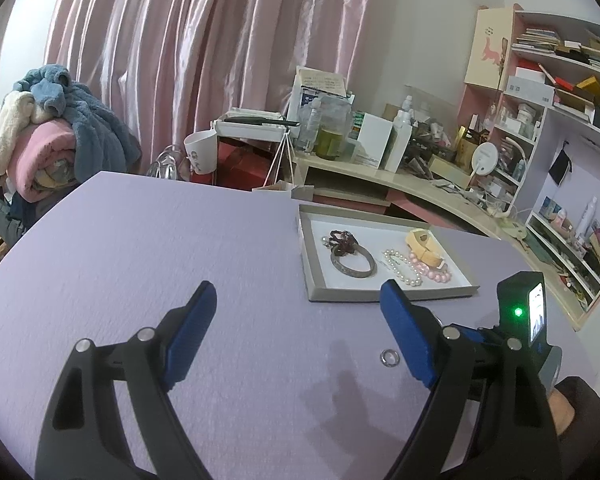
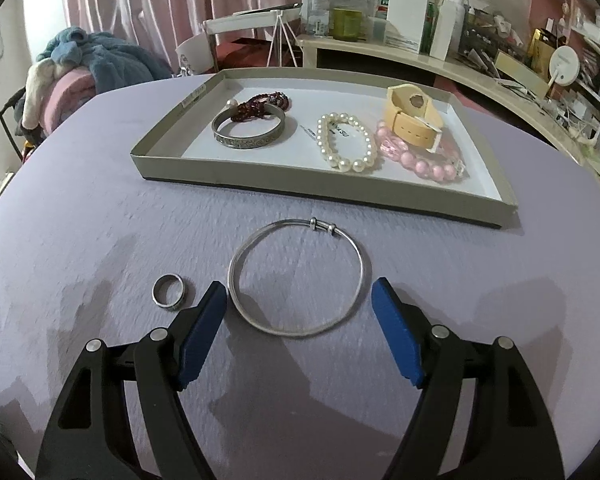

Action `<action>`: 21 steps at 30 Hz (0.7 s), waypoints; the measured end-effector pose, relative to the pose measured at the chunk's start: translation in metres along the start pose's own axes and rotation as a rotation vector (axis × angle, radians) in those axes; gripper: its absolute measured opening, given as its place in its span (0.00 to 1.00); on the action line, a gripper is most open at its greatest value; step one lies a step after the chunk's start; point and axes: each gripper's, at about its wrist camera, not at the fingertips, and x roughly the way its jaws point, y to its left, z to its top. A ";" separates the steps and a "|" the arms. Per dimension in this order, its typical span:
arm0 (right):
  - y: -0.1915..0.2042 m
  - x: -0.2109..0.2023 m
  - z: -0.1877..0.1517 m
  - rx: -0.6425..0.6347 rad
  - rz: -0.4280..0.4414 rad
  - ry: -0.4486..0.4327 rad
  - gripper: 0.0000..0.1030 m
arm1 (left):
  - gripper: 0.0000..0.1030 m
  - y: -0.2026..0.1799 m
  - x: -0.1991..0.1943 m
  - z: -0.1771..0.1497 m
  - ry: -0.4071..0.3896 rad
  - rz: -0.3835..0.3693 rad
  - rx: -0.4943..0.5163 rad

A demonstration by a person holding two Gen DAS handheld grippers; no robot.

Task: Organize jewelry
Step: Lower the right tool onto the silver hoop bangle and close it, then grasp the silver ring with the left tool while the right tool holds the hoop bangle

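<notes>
Right claw [image 2: 298, 300]: released, jaws wide, nothing held. It hangs low over the worktop [image 2: 100, 220] with the near arc of the bangle [image 2: 298, 276] lying between the two pads; contact with the wire cannot be confirmed. Left claw [image 1: 296, 304]: also released and empty, over bare worktop, well short of the tray [image 1: 312, 280].

Bangle: a thin silver wire hoop, lying flat, with a sliding clasp at its far edge. Judged light, springy and slippery; flat on the cloth-like surface it offers little height for the pads. A grip across the wire at the near arc, or at the thicker clasp, is judged safest. A hard squeeze across the full hoop could deform it.

Ring [image 2: 169, 290]: small, metal, flat on the worktop just left of the right claw's left pad. Judged stiff, light and liable to roll or skid. It is also seen in the left wrist view [image 1: 389, 357].

Tray, far of the bangle, already holds a broad bangle [image 2: 249, 131], dark red beads [image 2: 260, 105], pearl bracelet [image 2: 348, 142], pink beads [image 2: 420, 162] and a cream watch [image 2: 414, 118]. Bangle and ring remain outside.
</notes>
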 end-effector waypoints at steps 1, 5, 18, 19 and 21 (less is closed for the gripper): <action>0.000 0.001 0.001 -0.001 -0.001 0.000 0.74 | 0.81 0.000 0.000 0.000 0.000 0.001 -0.001; 0.001 0.002 0.004 -0.004 -0.001 0.001 0.75 | 0.82 0.001 0.000 0.001 0.001 0.002 -0.003; -0.026 -0.004 -0.002 0.033 -0.028 0.000 0.72 | 0.82 -0.007 0.011 -0.003 0.032 -0.013 0.013; -0.029 -0.005 -0.003 0.039 -0.033 -0.001 0.72 | 0.82 -0.009 0.014 -0.004 0.041 -0.017 0.018; -0.039 -0.008 -0.007 0.053 -0.042 -0.002 0.72 | 0.82 -0.014 0.019 -0.009 0.060 -0.026 0.032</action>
